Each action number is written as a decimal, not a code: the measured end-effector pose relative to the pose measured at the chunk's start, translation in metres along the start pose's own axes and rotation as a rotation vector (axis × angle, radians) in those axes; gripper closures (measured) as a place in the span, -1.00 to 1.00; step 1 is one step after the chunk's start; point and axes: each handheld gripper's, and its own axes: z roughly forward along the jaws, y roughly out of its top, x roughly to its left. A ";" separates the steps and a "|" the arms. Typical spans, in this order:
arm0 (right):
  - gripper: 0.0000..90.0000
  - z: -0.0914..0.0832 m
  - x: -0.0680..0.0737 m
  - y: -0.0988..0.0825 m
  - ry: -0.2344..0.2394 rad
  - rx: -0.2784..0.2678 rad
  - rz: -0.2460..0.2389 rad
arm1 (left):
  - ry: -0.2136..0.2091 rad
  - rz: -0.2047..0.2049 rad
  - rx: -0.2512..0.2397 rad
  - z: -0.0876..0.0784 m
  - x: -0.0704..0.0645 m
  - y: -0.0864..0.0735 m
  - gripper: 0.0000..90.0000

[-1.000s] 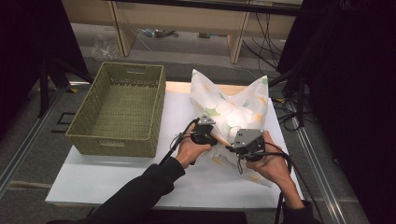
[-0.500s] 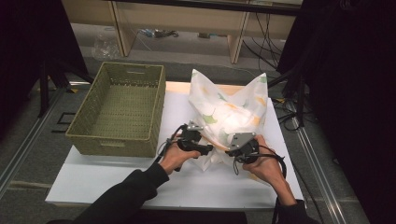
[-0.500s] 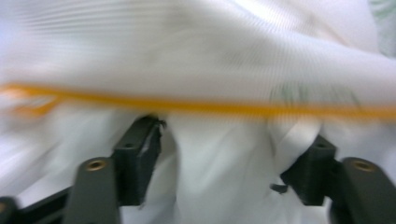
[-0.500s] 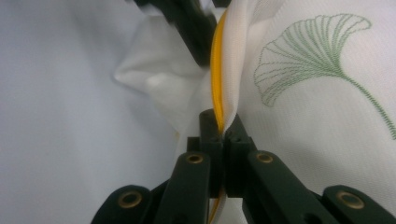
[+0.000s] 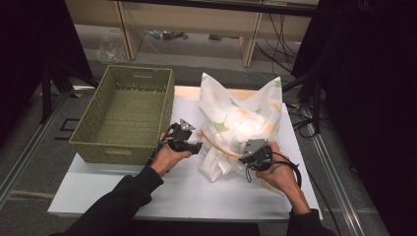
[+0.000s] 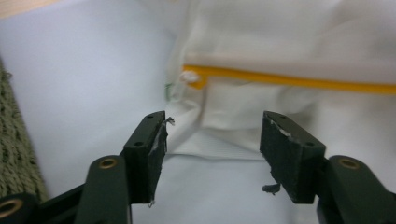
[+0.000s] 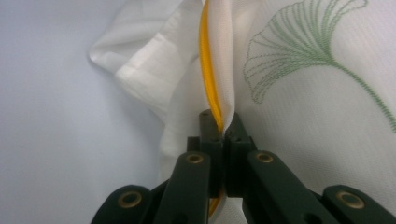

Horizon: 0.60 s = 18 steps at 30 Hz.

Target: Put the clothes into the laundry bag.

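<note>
Pillow (image 5: 241,120) lay on bench (image 5: 147,191), long way pointing away from person. Right gripper (image 7: 220,133) fingers pinched yellow zipper (image 7: 208,70) edge. Left gripper (image 6: 212,140) fingers spread, just closing, nothing between.

Front table (image 5: 172,196) bare — basket (image 5: 123,118) blocks left.

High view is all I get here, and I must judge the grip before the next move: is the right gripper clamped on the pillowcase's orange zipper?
Observer: Yes. The right gripper has its fingers pinched shut on the orange zipper edge of the pillowcase.
Operator: And the left gripper?
Observer: The left gripper is open, its jaws having just been closing a little; nothing is pinched, and fabric lies just beyond the fingers.
Operator: Where does the zipper end?
Observer: Its end sits ahead of the left finger, beside a small green tag.
</note>
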 end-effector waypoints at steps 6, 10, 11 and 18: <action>1.00 0.000 -0.006 -0.007 -0.003 0.001 -0.008 | 0.122 0.096 0.040 0.018 0.001 0.013 -0.04; 1.00 -0.002 -0.006 -0.008 -0.005 0.001 0.009 | 0.090 0.050 0.086 0.031 0.007 0.013 0.04; 1.00 -0.002 -0.006 -0.008 -0.003 0.003 0.020 | 0.061 0.027 0.084 0.037 0.007 0.012 0.03; 1.00 -0.002 -0.006 -0.007 -0.005 0.004 0.010 | -0.017 -0.001 0.044 0.053 0.012 0.014 0.25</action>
